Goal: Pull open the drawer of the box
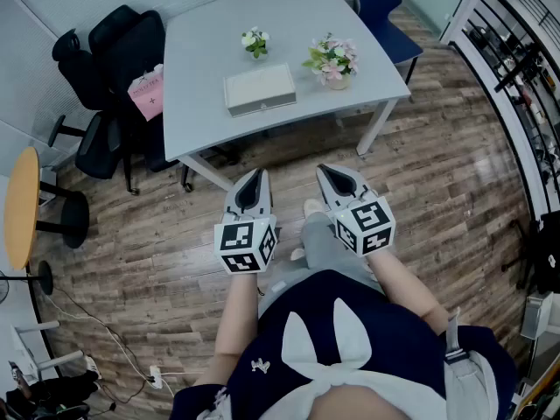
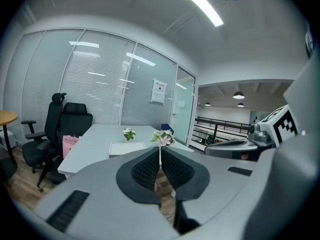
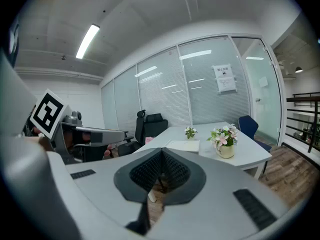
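A flat white box [image 1: 260, 89] lies on the grey table [image 1: 201, 68], near its front edge; its drawer front faces me and looks closed. The same box [image 2: 127, 148] shows far off in the left gripper view and the box [image 3: 184, 145] in the right gripper view. My left gripper [image 1: 255, 182] and right gripper [image 1: 332, 174] are held side by side over the wooden floor, well short of the table. Both are shut with nothing between their pads.
A small white flower pot [image 1: 255, 42] and a pink flower pot [image 1: 333, 62] stand on the table behind and right of the box. Black office chairs [image 1: 109, 77] with a pink bag [image 1: 147, 93] stand at the left, a blue chair [image 1: 381, 11] behind, a round wooden table [image 1: 21, 204] far left.
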`<state>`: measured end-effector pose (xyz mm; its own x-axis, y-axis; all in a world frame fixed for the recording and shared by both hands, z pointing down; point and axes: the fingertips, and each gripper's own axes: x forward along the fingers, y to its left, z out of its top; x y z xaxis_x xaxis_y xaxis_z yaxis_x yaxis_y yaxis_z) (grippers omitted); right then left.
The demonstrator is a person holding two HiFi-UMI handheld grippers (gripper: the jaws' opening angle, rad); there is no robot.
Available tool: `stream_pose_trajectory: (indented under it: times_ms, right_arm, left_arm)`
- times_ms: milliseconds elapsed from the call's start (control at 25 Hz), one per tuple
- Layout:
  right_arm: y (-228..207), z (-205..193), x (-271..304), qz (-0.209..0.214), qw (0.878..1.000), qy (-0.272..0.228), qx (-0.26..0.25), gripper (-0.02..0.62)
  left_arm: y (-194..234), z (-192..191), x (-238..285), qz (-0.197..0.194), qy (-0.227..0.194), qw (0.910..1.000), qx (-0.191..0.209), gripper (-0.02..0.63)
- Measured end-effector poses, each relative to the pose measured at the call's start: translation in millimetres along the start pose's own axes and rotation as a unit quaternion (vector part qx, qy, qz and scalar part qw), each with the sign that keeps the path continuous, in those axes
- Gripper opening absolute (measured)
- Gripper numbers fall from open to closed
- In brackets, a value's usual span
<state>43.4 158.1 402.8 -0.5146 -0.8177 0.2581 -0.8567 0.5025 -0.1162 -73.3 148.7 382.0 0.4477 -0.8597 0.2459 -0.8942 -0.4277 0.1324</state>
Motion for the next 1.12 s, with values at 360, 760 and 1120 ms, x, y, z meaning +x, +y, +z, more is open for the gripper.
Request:
stream_pose_trajectory:
  times_ms: [360, 760, 1120]
  right_arm:
    - [-16, 6, 22, -0.005, 1.000, -0.003, 0.004, 0.005]
    - [-49, 25, 65, -0.008, 1.000, -0.007, 0.008, 0.066]
    - [-78, 25, 114, -0.009, 1.000, 0.011, 0.027, 0.149]
  left_arm:
    - [18, 2, 19, 0.014, 0.007, 0.9999, 0.002, 0.029]
    - [48, 15, 58, 0.012, 0.007, 0.9999, -0.001, 0.100]
    - [91, 20, 95, 0.040, 0.006, 0.9990, -0.016, 0.250]
